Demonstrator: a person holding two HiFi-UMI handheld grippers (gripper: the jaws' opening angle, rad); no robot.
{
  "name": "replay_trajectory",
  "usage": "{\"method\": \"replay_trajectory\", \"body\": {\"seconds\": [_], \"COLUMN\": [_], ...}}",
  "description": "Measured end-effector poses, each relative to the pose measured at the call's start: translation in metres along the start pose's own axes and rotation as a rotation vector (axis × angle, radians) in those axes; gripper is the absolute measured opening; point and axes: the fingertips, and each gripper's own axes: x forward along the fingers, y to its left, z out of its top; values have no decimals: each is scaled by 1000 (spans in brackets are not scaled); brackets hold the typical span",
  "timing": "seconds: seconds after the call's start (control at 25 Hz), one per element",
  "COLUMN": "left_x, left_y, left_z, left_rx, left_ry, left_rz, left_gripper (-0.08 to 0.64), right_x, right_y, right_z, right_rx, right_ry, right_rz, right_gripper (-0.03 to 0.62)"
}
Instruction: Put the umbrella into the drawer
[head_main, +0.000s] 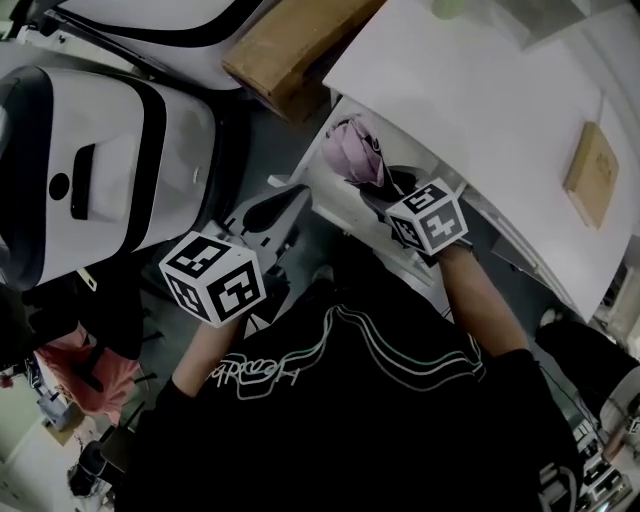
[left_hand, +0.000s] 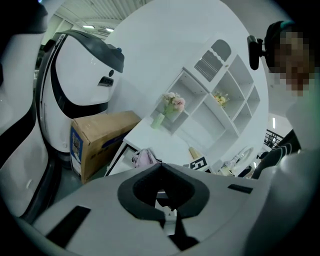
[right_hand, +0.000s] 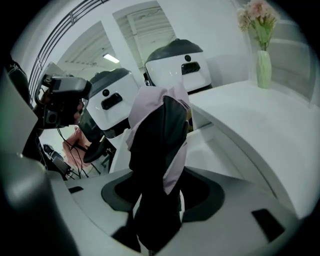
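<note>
Right gripper view showed the right gripper (right_hand: 161, 200) clamped on the umbrella (right_hand: 159, 130). The folded bundle of black and pale pink cloth stood between the two jaws, and the pads pressed on its dark lower part. The long axis of the umbrella ran straight out from the jaws, along the line in which the gripper pointed, with the pink free end in front.

In the head view this pink end hung over the open white drawer (head_main: 322, 195), which stuck out from under the white table (head_main: 480, 110). So the drawer lay just ahead of and below the umbrella, and I judge that the coming move had to bring the long axis down along the drawer so that it would fit inside.

The right hand was clearly the nearer one. The left gripper (head_main: 285, 200) was apart from the umbrella, to the left of the drawer front. Its jaws were together with nothing between them.

The black shirt (head_main: 340, 400) of the person carried a pale line of script, but I could not read it with certainty. Farther away, the cardboard box (head_main: 290, 45) had a blue print on its side in the left gripper view, too small to read. Both grippers bore only cubes with square markers.
</note>
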Motion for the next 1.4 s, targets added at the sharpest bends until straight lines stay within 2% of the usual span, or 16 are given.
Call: {"method": "replay_trajectory", "body": {"seconds": [0.44,0.64,0.76,0.92,1.2,1.4], "left_x": [-4,2,3,0,-12,-14], "left_y": [33,38,36,55,76,74], "left_z": [-17,-29,-37,-28,-21,-21], "left_rx": [-75,-84,-87,-104,-109,-107], "left_ry": [19,40,42,42,28,28], "left_rz": [57,67,76,88,126,114], "left_gripper": [20,20,20,20,20,20], "right_x": [78,98,102,118,128,129], "right_y": [-44,-62,-70,-75,-74,-70], "right_z": [-52,-76,-90,-90,-89,-90], "right_rx": [-34,-72,-95,-111,-128,-139], "right_ry": [202,279,304,345,350,367], "right_rz": [-99,-134,-154,-161,-155,-156], "right_gripper": [228,229,229,230,235,247]}}
